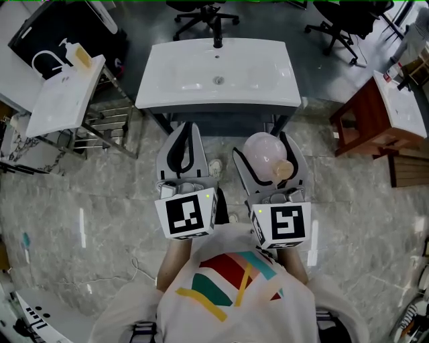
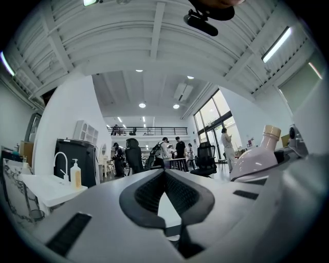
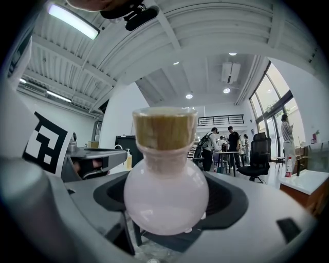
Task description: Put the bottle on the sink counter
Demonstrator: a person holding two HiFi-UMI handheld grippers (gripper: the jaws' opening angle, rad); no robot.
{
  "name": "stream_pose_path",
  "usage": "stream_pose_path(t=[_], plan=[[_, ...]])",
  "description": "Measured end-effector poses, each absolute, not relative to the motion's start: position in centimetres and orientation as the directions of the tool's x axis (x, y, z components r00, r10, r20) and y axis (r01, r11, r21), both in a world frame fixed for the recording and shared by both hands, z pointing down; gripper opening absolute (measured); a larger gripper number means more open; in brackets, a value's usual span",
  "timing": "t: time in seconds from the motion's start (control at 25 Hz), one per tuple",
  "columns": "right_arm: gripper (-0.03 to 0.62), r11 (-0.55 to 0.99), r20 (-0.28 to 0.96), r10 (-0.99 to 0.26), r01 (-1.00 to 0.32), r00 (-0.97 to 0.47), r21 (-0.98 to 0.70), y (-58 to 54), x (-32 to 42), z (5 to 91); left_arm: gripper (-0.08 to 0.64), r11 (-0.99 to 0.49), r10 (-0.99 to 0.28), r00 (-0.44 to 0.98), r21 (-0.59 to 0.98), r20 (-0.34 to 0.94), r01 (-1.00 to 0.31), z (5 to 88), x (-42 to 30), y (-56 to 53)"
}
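A round pale-pink bottle with a cork stopper is held between the jaws of my right gripper, which is shut on its body. In the right gripper view the bottle fills the middle, cork end away from the camera, with the right gripper around it. The left gripper view shows the bottle at its right edge. My left gripper hangs beside it, shut with nothing in it, its pads meeting at the tips. The white sink counter with a black tap stands just ahead of both grippers.
A second white basin with a soap dispenser stands on a metal rack at the left. A wooden table is at the right. Black office chairs stand behind the sink. The floor is grey marble tile.
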State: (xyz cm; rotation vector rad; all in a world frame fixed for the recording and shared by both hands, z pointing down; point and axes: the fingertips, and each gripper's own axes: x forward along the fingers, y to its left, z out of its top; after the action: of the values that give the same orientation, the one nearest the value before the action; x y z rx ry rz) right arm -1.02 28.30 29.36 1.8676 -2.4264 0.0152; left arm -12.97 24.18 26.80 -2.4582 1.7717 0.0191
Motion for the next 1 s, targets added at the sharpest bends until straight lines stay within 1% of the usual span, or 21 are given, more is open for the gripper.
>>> stream_pose_path(t=[0.28,0.56,1.0], plan=[[0.394,0.259,0.07,-0.964,-0.963,-0.255,0.067,24.9,-0.7,29.8,0.017,-0.313,-0.944,0.317,-0.057,-0.089,-0.948,27.4,-12.9,20.7],[0.394,0.25,0.026,-0.968,-0.965,-0.248,0.081,20.4,-0.4,28.4,0.017,-0.324,-0.936,0.329,-0.057,-0.122,-0.944,26.3,-12.3,16.3],[0.394,0.239,0.048,-0.971,-0.966,-0.235,0.097,10.2,-0.6,28.2,0.018,-0.367,-0.925,0.37,-0.049,-0.086,-0.929,26.7,-11.4,5.6]])
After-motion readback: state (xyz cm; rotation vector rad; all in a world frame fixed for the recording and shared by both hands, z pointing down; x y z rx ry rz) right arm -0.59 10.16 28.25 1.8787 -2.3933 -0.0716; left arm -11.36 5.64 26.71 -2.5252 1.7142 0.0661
